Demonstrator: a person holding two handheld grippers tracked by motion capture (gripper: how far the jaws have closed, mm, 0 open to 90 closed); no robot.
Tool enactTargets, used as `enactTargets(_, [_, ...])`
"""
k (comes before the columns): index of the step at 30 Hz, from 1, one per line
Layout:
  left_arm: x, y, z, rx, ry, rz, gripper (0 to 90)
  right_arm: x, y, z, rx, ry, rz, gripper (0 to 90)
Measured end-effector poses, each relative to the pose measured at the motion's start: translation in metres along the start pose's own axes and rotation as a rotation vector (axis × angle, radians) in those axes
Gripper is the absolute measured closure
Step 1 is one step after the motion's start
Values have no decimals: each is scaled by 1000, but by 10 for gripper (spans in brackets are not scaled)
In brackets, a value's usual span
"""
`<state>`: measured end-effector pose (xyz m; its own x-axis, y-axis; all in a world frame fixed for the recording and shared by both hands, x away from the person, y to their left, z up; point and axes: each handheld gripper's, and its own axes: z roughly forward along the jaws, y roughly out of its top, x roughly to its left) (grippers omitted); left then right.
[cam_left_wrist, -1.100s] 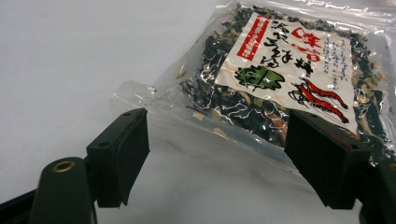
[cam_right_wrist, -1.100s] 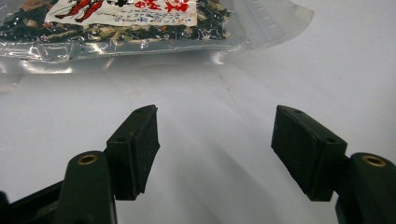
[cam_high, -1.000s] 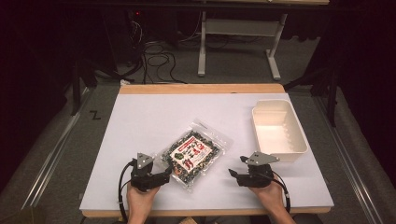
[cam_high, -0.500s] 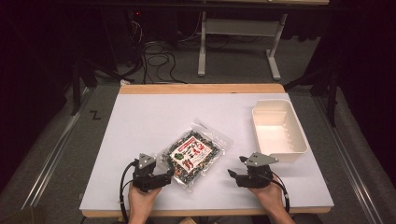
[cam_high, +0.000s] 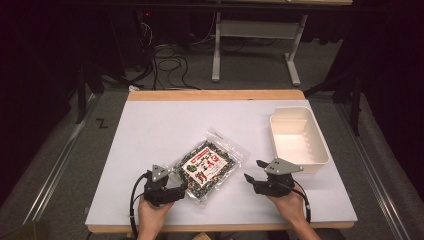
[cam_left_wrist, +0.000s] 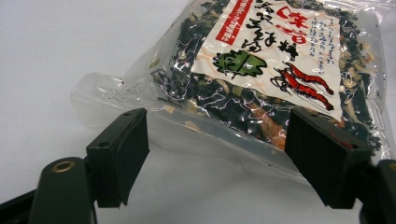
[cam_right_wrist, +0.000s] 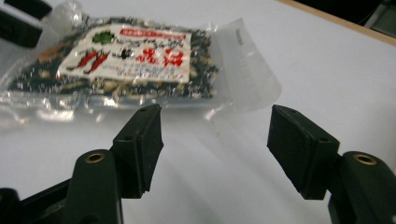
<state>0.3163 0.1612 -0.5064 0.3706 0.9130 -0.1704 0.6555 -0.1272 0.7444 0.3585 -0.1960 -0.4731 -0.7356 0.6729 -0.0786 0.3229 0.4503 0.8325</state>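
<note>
Clear packet of dried mix (cam_high: 209, 165): flat on white table (cam_high: 165, 130), near front edge, between both tongs | Left gripper (cam_left_wrist: 217, 156): jaws spread wide, straddling packet's near edge, nothing clamped | Right gripper (cam_right_wrist: 215, 140): jaws wide apart, empty, just beside packet | White bin (cam_high: 299, 140): well right of the packet.

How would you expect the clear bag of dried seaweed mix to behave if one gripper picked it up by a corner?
The bag would probably sag, since its thin, crinkled film looks floppy. It seems light for its size: the filling is loose dry flakes lying flat. The glossy plastic may slip, so the left gripper, open at its near edge, would likely hold best on the empty sealed margin.
</note>
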Motion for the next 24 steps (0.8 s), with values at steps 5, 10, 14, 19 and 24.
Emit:
enactTargets(5, [0, 0, 0, 1, -5, 1, 226, -12, 15, 7, 73, 23, 63, 367])
enactTargets(10, [0, 0, 1, 4, -5, 1, 228, -25, 29, 23, 133, 27, 119, 360])
enactTargets(14, [-1, -2, 6, 51, -57, -9, 248, -30, 34, 34, 157, 46, 154, 372])
enactTargets(19, [-1, -1, 6, 56, -58, -14, 238, -27, 37, 48, 209, 33, 130, 384])
enactTargets(24, [-2, -2, 6, 55, -62, -5, 249, -29, 38, 62, 246, 20, 159, 381])
